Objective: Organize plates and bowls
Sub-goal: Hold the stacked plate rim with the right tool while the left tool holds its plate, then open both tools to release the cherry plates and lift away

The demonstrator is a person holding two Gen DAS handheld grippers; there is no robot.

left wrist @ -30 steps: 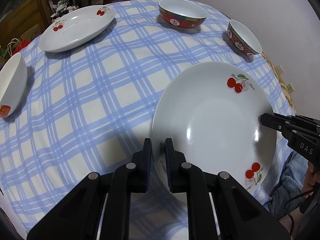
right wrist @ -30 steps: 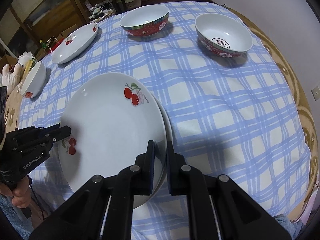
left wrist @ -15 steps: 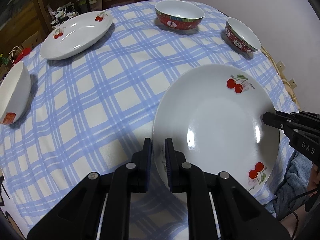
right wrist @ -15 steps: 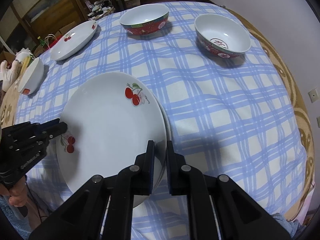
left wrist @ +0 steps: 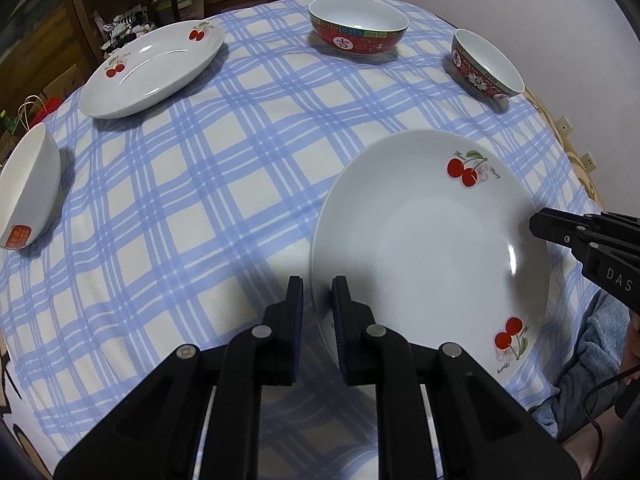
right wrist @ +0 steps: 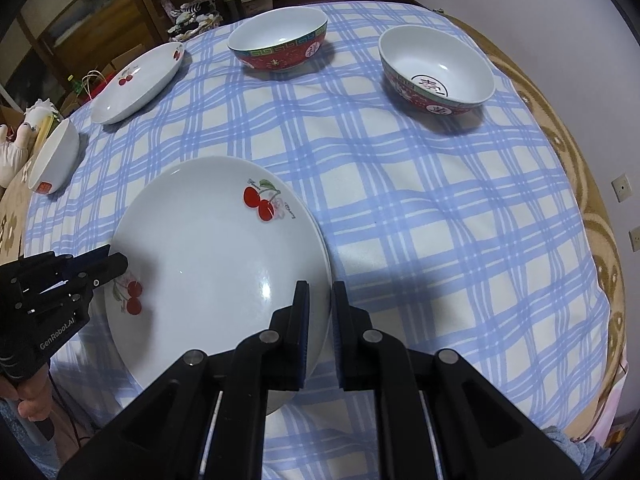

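A white cherry-print plate (left wrist: pixel 432 240) (right wrist: pixel 208 256) lies near the table's front edge on a second plate, whose rim (right wrist: pixel 327 258) peeks out on the right. My left gripper (left wrist: pixel 317 292) (right wrist: pixel 116 264) has the top plate's left rim between its pads; its jaws are opening slightly but still look pinched on the rim. On the opposite side, my right gripper (right wrist: pixel 320 296) (left wrist: pixel 536 226) is shut on the right rim. Both point steeply down.
On the blue checked tablecloth (left wrist: pixel 224 184) sit another cherry plate (left wrist: pixel 152 68) (right wrist: pixel 136 80) at the back left, a large red bowl (left wrist: pixel 358 30) (right wrist: pixel 280 40), a smaller red bowl (left wrist: pixel 486 64) (right wrist: pixel 436 68) and a white bowl (left wrist: pixel 28 196) (right wrist: pixel 54 156) at the left edge.
The top plate now sits more squarely over the plate beneath it. The gap between my left fingers is a touch wider. Neither hand has shifted.
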